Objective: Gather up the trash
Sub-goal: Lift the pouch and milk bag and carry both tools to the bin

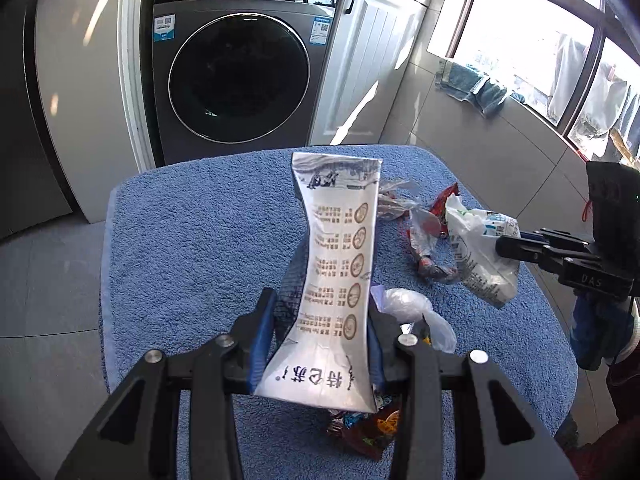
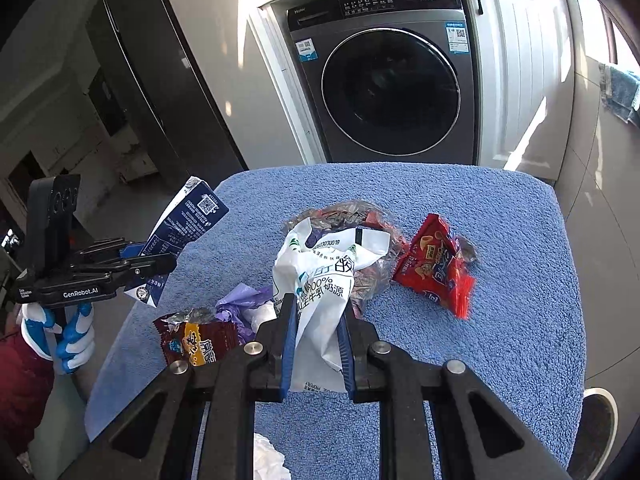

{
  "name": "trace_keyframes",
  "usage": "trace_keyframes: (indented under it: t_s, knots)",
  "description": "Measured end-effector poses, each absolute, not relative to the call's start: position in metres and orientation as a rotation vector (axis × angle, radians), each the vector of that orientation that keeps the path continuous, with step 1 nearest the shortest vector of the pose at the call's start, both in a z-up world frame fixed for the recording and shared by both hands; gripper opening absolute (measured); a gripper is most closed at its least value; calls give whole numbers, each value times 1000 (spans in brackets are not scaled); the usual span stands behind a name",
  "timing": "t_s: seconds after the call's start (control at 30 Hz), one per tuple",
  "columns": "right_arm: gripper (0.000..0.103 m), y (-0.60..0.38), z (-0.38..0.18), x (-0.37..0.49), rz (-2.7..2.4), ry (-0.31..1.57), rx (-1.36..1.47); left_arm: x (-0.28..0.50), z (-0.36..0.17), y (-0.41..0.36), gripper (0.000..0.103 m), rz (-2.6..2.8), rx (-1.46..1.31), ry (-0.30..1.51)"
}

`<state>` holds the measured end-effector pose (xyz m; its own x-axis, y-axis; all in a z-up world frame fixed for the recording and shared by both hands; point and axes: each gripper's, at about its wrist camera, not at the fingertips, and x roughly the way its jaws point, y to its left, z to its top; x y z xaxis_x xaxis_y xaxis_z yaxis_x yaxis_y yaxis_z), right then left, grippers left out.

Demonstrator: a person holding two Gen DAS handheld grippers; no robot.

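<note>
The left gripper (image 1: 322, 344) squeezes the milk carton (image 1: 340, 264) and the right gripper (image 2: 318, 344) pinches the white bag (image 2: 320, 280), lifting trash off the desk (image 2: 500, 208).

Glossy red foil wrapper (image 2: 434, 266) on rough blue terry towel (image 2: 500, 220).

A table (image 2: 500, 240) draped in blue terry cloth carries scattered trash. A red snack bag (image 2: 434, 266) lies ahead and right of the right tongs (image 2: 317, 344), a clear wrapper (image 2: 348, 212) straight ahead, and a purple bag (image 2: 240, 300) and brown packet (image 2: 196, 342) to their left.
</note>
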<state>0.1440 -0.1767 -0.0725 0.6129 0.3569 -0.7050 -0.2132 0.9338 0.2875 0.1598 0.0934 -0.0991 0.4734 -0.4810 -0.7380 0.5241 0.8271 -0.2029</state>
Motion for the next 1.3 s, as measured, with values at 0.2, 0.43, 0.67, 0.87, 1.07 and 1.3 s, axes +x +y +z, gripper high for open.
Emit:
trace_keyframes:
  t_s: [0.2, 0.43, 0.67, 0.87, 1.07, 1.3]
  knots:
    - [18, -189, -43, 109, 310, 769, 190, 137, -66, 103, 38, -606, 24, 816]
    - [18, -221, -11, 63, 229, 684, 198, 105, -45, 95, 38, -595, -22, 759]
    - [18, -291, -4, 21, 87, 626, 263, 82, -39, 50, 38, -656, 27, 758]
    - [18, -352, -6, -21, -44, 599, 309, 70, -33, -23, 38, -748, 78, 768]
    - [18, -408, -27, -55, -159, 632, 333, 53, -38, -123, 38, -884, 172, 798]
    - [18, -462, -71, -82, -263, 686, 384, 29, -61, -248, 38, -1025, 323, 869]
